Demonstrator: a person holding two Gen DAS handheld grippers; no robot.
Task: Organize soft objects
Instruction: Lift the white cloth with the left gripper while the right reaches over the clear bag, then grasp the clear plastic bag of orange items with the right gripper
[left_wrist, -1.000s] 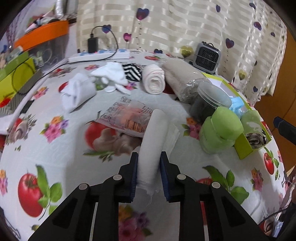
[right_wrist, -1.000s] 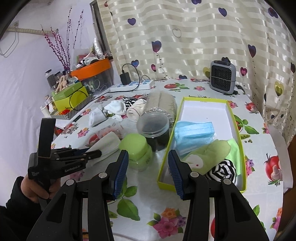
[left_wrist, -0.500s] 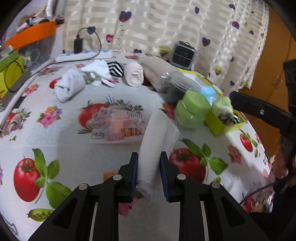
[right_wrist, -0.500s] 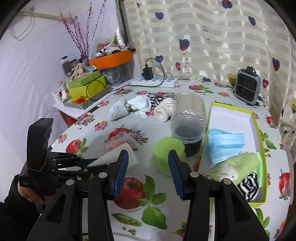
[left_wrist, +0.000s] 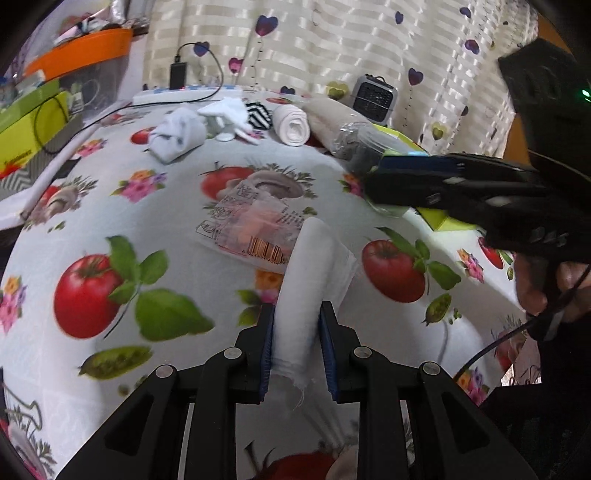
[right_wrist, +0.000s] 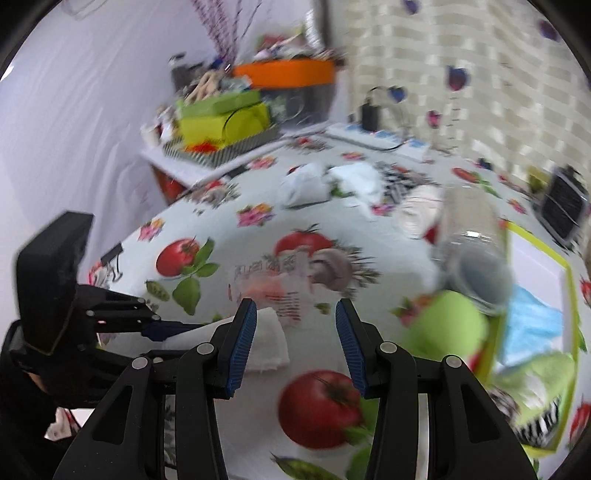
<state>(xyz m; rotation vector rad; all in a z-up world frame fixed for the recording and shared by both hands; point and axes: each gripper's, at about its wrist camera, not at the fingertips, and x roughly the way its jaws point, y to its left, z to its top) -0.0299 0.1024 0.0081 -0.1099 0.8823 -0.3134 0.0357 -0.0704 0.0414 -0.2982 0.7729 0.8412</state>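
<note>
Heart-print curtains (left_wrist: 332, 48) back a table (left_wrist: 155, 206) covered in a tomato-and-flower cloth. My left gripper (left_wrist: 297, 350) is clamped on a rolled white cloth (left_wrist: 306, 284), both blue pads pressing its sides; the roll juts forward past the fingertips, its far end over the near edge of a clear printed packet (left_wrist: 255, 229) lying flat mid-table. My right gripper (right_wrist: 293, 345) stands with jaws wide and nothing between them, over bare tablecloth just right of the roll. Beyond the packet lie a crumpled white sock (left_wrist: 177, 134), a striped sock (left_wrist: 258, 114) and a second white roll (left_wrist: 293, 125). Right of the packet: a green foam ball (right_wrist: 447, 328) touching a yellow-green tray (right_wrist: 535, 243) holding a blue mask (right_wrist: 535, 325).
</note>
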